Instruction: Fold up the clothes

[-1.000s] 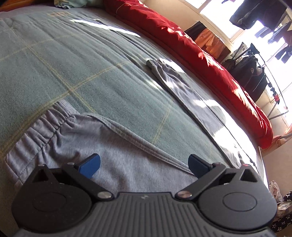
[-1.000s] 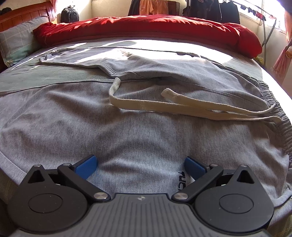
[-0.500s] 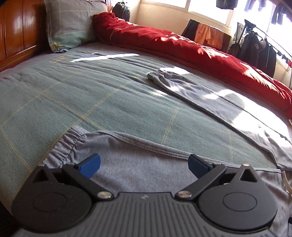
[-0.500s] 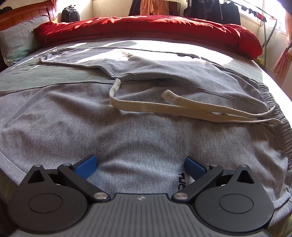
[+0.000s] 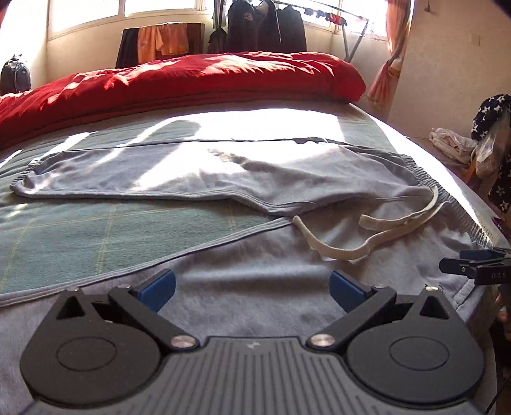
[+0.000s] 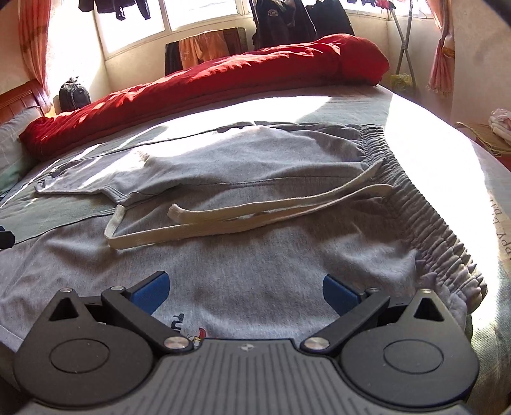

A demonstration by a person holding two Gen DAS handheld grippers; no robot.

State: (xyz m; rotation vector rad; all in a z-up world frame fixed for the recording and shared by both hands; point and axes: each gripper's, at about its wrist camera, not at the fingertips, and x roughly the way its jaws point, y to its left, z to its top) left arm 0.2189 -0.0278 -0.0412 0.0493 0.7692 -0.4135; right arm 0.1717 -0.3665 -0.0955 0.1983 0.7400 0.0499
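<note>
Grey sweatpants (image 5: 255,281) lie spread on the bed, legs apart in a V, far leg (image 5: 134,178) stretching left. A cream drawstring (image 5: 367,245) lies loose on the front. In the right wrist view the pants (image 6: 255,261) show their elastic waistband (image 6: 424,220) at right and the drawstring (image 6: 198,230). My left gripper (image 5: 252,287) is open and empty over the near leg. My right gripper (image 6: 244,289) is open and empty over the hip near a small logo (image 6: 188,328). The right gripper also shows in the left wrist view (image 5: 469,265) at the right edge.
A green checked bed sheet (image 5: 80,233) covers the bed. A red duvet (image 5: 191,83) is rolled along the far side. Clothes hang on a rack (image 5: 265,28) by the window. A pillow (image 6: 9,143) and wooden headboard (image 6: 19,102) are at left. The bed's edge (image 6: 472,204) is at right.
My left gripper has swung right, from the near leg's cuff toward the pants' middle. My right gripper has shifted right toward the waistband. Both stay open.
</note>
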